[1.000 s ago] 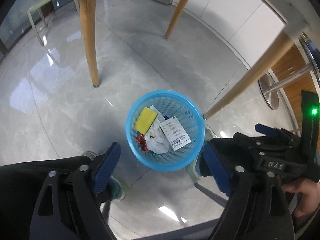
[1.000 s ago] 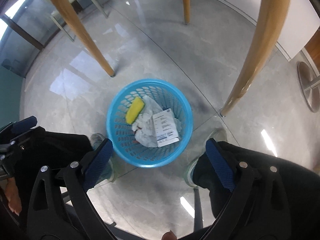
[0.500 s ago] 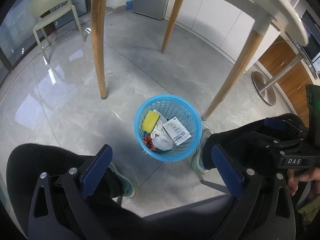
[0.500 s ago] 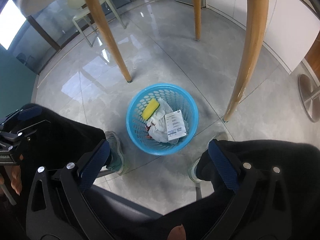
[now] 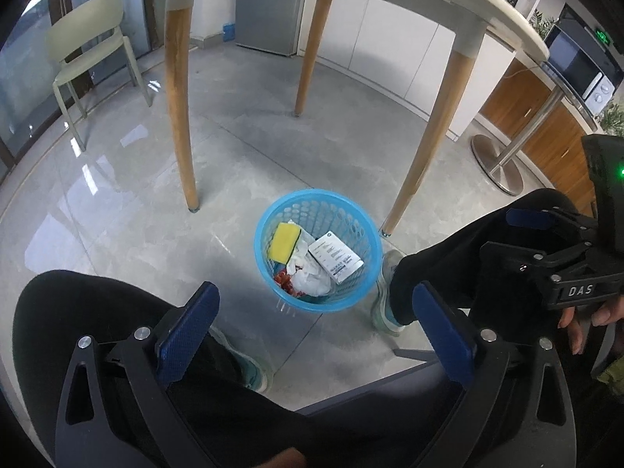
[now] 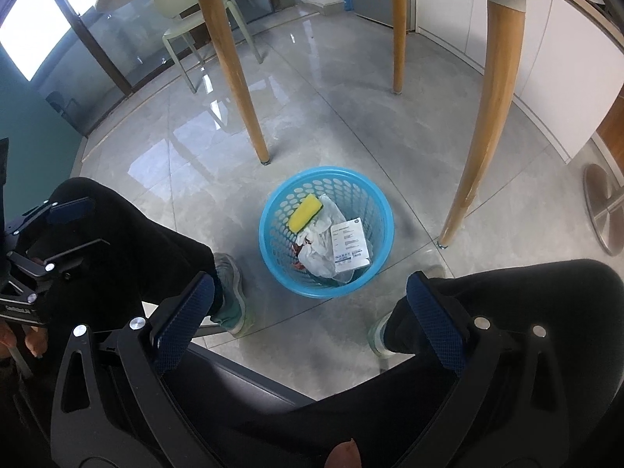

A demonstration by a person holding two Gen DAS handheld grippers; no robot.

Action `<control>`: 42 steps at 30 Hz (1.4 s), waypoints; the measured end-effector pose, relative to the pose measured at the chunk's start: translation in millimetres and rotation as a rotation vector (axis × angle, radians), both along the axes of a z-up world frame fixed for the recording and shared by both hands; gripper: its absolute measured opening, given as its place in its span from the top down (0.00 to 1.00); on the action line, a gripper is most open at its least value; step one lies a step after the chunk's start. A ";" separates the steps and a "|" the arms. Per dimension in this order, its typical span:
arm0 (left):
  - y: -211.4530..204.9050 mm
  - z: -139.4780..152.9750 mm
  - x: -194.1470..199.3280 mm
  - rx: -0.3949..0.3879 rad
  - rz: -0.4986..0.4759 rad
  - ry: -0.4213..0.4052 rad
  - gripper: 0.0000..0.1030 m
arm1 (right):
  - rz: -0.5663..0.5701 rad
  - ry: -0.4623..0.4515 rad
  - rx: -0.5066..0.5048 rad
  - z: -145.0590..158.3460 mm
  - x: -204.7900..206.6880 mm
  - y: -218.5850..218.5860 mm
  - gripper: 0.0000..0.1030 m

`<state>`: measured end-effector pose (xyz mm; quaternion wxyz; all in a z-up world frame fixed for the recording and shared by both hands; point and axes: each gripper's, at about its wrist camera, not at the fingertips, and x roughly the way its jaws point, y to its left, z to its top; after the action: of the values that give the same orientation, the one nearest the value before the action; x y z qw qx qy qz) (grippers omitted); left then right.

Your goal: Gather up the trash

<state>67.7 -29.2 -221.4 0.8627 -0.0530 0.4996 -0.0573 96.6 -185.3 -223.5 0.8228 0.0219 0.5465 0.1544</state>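
A blue plastic basket (image 5: pixel 353 214) stands on the floor between the person's feet; it also shows in the right wrist view (image 6: pixel 380 202). Inside lie a yellow sponge (image 5: pixel 285 243), a white printed box (image 5: pixel 336 256), crumpled white paper (image 5: pixel 310 279) and a red scrap (image 5: pixel 284 279). My left gripper (image 5: pixel 316 327) is open and empty, high above the basket over the person's lap. My right gripper (image 6: pixel 310 319) is open and empty, also high above the basket. The right gripper shows at the right edge of the left wrist view (image 5: pixel 546 241).
A round white table (image 5: pixel 507 11) with wooden legs (image 5: pixel 180 117) stands over the basket. A pale green chair (image 5: pixel 89 54) is at the far left. A steel pedestal base (image 5: pixel 497 163) and wood cabinets are at the right. The person's legs and shoes (image 5: pixel 386 292) flank the basket.
Both grippers have risen well away from the basket, which now looks smaller. The table top and the person's lap have come into view. Both stay open.
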 end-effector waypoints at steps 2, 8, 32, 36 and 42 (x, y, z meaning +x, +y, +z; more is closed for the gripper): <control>-0.8 0.8 -0.5 0.006 -0.004 -0.008 0.06 | 0.006 -0.001 0.001 -0.1 -0.6 0.4 0.08; -3.7 -0.9 -1.0 0.012 -0.006 -0.012 0.06 | 0.022 -0.003 0.000 -1.8 -1.0 2.7 0.08; 1.5 -10.2 3.8 -0.030 0.000 0.030 0.06 | 0.055 0.040 0.005 -13.5 5.8 7.4 0.08; 2.1 -10.8 3.6 -0.030 0.001 0.033 0.06 | 0.057 0.047 0.027 -14.8 7.0 6.2 0.08; 4.7 -14.4 3.2 -0.038 0.012 0.046 0.06 | 0.061 0.063 0.038 -19.2 8.1 5.7 0.08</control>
<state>70.9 -24.6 -235.7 0.8502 -0.0736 0.5177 -0.0602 104.8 -179.6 -242.7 0.7997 0.0256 0.5694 0.1887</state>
